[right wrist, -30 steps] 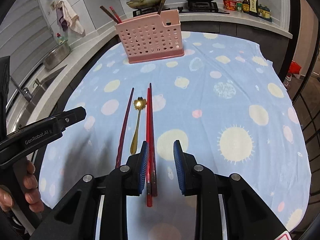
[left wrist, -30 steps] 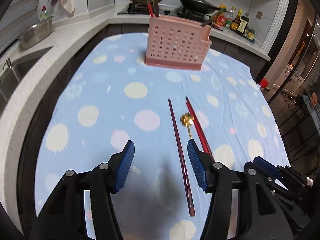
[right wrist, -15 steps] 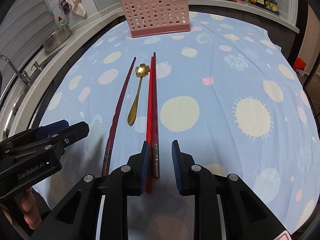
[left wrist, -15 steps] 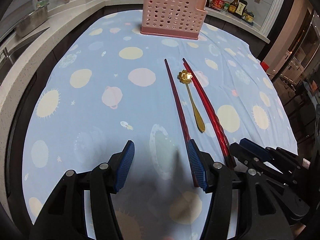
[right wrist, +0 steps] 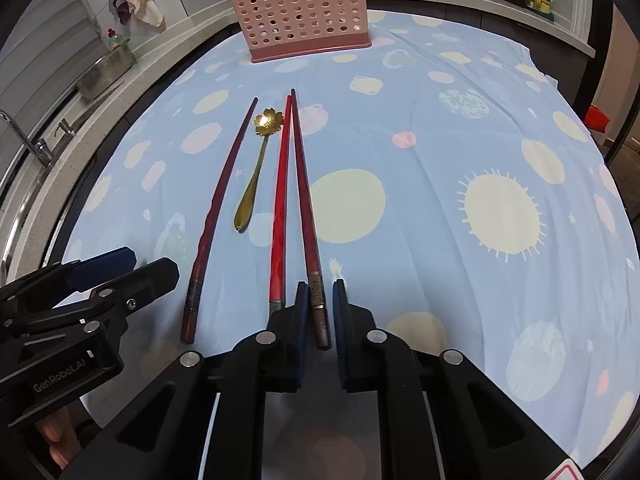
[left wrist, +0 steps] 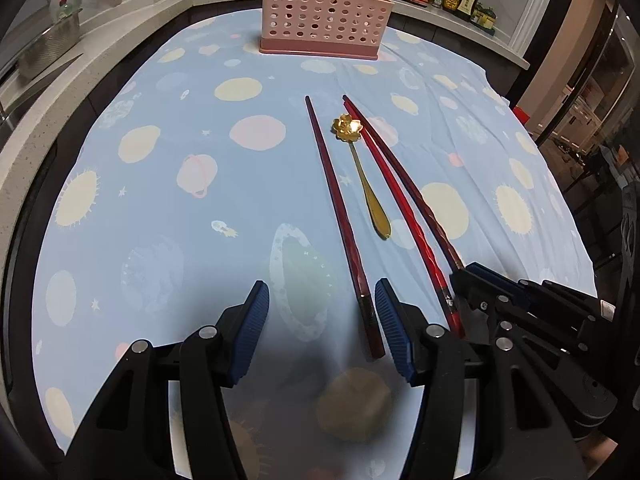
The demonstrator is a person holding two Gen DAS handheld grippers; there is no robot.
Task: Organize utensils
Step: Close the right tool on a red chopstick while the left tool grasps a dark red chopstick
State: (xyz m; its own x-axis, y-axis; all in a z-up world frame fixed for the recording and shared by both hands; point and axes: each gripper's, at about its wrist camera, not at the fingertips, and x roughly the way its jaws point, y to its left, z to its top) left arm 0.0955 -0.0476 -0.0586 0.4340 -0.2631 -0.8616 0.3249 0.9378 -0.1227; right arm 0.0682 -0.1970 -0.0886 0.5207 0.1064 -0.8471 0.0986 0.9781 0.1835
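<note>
Gripped dark chopstick (right wrist: 306,208) points toward basket (right wrist: 300,20).

Illumination is even, indoor and moderately bright. A glare spot sits on the gold spoon (left wrist: 347,127) bowl, and soft shadows darken the tablecloth (left wrist: 160,184) at the near edge. Fisheye distortion curves and darkens all frame edges.

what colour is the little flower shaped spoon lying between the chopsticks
Gold: the small flower-bowled metal spoon is shiny gold all over, clearest in the right wrist view.
</note>
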